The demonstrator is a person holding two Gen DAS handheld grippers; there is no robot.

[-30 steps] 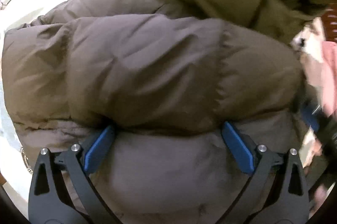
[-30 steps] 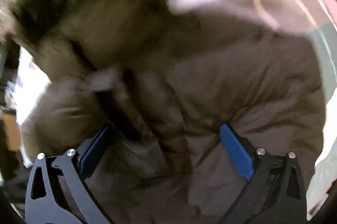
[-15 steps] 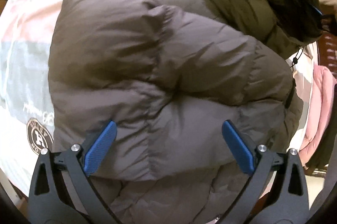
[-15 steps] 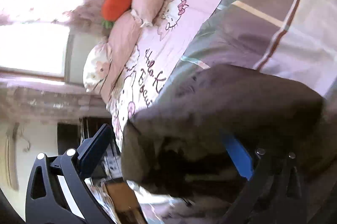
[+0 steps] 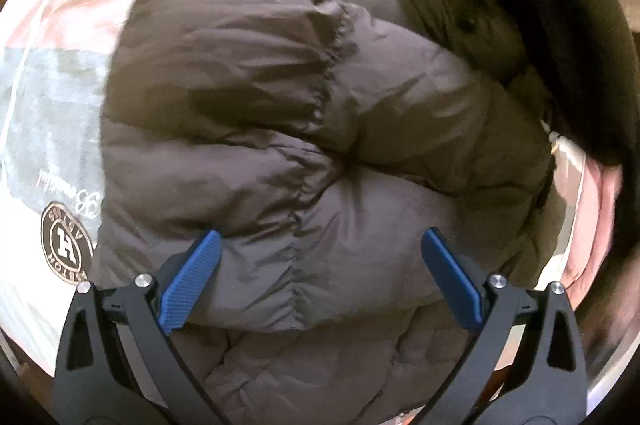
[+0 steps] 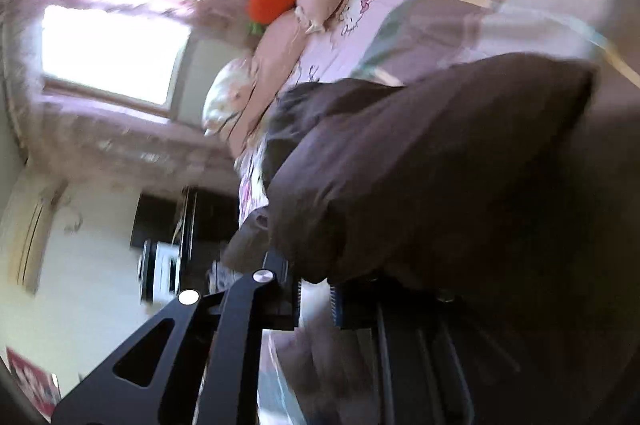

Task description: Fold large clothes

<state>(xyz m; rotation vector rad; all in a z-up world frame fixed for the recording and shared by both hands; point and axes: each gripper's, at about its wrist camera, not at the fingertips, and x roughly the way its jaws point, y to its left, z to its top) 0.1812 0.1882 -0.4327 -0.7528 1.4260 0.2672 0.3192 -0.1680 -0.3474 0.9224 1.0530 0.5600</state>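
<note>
Mid-fold, the left tool (image 5: 318, 269) hovers open over the puffy brown jacket (image 5: 280, 113) while the right tool (image 6: 316, 299) looks clamped on its edge, ready to carry it across.

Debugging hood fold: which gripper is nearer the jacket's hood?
Right. The right gripper looks shut on jacket fabric beside the hood; the left gripper hovers open over the jacket's far end.

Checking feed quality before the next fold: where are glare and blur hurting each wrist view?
Left wrist: bedding behind the brown puffer jacket is blown out white at top; the hood smears at the right edge; left gripper sharp, jaws apart. Right wrist: window overexposed, whole frame motion-blurred, jacket fold dark over the right gripper.
</note>
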